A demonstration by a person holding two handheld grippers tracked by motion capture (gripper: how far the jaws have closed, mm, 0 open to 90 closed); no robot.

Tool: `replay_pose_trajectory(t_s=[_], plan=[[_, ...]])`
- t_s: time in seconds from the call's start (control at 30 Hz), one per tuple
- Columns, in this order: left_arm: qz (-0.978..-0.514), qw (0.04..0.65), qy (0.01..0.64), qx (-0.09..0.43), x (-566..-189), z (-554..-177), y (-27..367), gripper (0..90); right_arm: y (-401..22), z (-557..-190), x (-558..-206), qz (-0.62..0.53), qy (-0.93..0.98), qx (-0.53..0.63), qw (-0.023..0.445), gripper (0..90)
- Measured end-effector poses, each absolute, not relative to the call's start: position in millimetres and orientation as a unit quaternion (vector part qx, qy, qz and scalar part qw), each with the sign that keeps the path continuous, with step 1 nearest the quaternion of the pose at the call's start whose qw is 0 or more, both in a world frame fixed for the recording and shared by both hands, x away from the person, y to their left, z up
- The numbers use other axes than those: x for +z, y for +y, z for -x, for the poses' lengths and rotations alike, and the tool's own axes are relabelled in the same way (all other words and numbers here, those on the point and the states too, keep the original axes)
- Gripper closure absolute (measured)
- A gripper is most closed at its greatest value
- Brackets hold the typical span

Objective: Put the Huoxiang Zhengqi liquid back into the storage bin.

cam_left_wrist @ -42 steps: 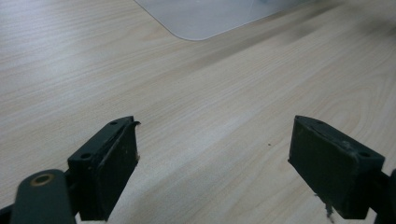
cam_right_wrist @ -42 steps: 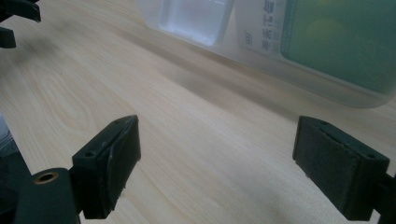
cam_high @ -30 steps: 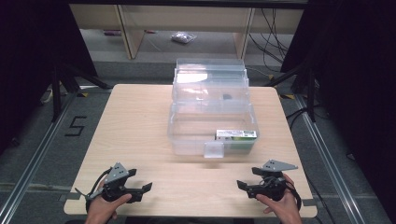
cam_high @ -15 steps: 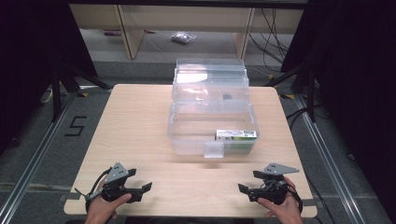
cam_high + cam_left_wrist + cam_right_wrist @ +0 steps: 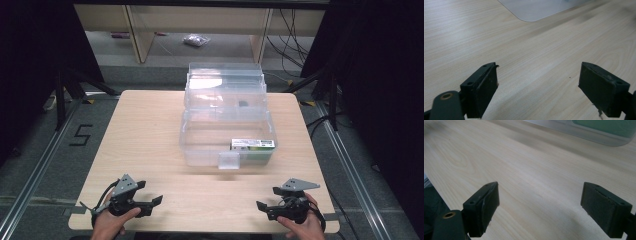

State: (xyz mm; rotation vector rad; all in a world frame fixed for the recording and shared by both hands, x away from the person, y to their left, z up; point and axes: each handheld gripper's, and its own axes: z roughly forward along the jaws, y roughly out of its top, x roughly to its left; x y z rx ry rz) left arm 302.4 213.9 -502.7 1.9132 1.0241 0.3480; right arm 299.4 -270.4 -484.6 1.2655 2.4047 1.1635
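A clear plastic box (image 5: pixel 226 131) with its lid standing open sits at the middle back of the wooden table (image 5: pixel 145 140). Inside its front right corner lies a green and white carton (image 5: pixel 252 145); a small dark item (image 5: pixel 242 104) rests farther back. My left gripper (image 5: pixel 151 201) is low at the table's front left, open, with nothing between its jaws. My right gripper (image 5: pixel 262 206) is at the front right, open and empty too. In the left gripper view the box's corner (image 5: pixel 536 10) shows ahead of the left gripper (image 5: pixel 537 85). In the right gripper view the green carton (image 5: pixel 609 125) lies beyond the right gripper (image 5: pixel 540 206).
The table's front edge runs just under both hands. A shelf unit (image 5: pixel 200 30) stands on the floor behind the table, with a small bag (image 5: pixel 194 40) under it. Cables (image 5: pixel 295 30) hang at the back right. A floor mark "5" (image 5: pixel 80 135) lies left of the table.
Both hands have drifted slightly toward the front edge of the table. The jaws stay open; the box has not moved.
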Motion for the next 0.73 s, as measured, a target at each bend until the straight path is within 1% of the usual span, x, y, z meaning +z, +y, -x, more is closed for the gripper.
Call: replay_pose_trajectory(t_s=[0.03,0.13,0.2,0.27,0.3,0.4,0.53,0.7,0.73], plan=[[-0.775,0.454,0.415,0.141,-502.7,-302.3,213.9,14.9,-270.5,-299.4,-485.3,-0.422,0.812,0.394,0.086,16.3],[-0.775,0.455,0.415,0.142,-502.6,-302.5,214.7,14.8,-269.4,-296.1,-484.9,-0.437,0.807,0.387,0.088,16.3],[-0.775,0.455,0.416,0.141,-502.8,-302.4,214.3,14.9,-271.1,-297.1,-485.2,-0.426,0.813,0.385,0.099,16.3],[-0.773,0.457,0.417,0.141,-502.9,-302.1,213.5,14.9,-272.0,-296.8,-484.9,-0.423,0.815,0.384,0.092,16.3],[-0.773,0.457,0.417,0.141,-502.9,-302.2,213.5,14.9,-272.0,-298.1,-486.1,-0.417,0.817,0.391,0.076,16.3],[-0.776,0.455,0.414,0.142,-503.0,-302.7,214.6,14.9,-272.1,-295.3,-485.4,-0.426,0.813,0.385,0.094,16.3],[-0.771,0.460,0.418,0.141,-503.1,-302.2,213.3,14.8,-272.7,-294.7,-484.7,-0.423,0.815,0.381,0.102,16.3],[-0.773,0.456,0.418,0.142,-502.4,-301.7,213.8,14.8,-272.6,-294.7,-484.7,-0.424,0.816,0.380,0.102,16.3],[-0.772,0.456,0.419,0.142,-502.4,-301.7,213.6,14.8,-271.4,-293.9,-484.9,-0.432,0.813,0.380,0.094,16.3]])
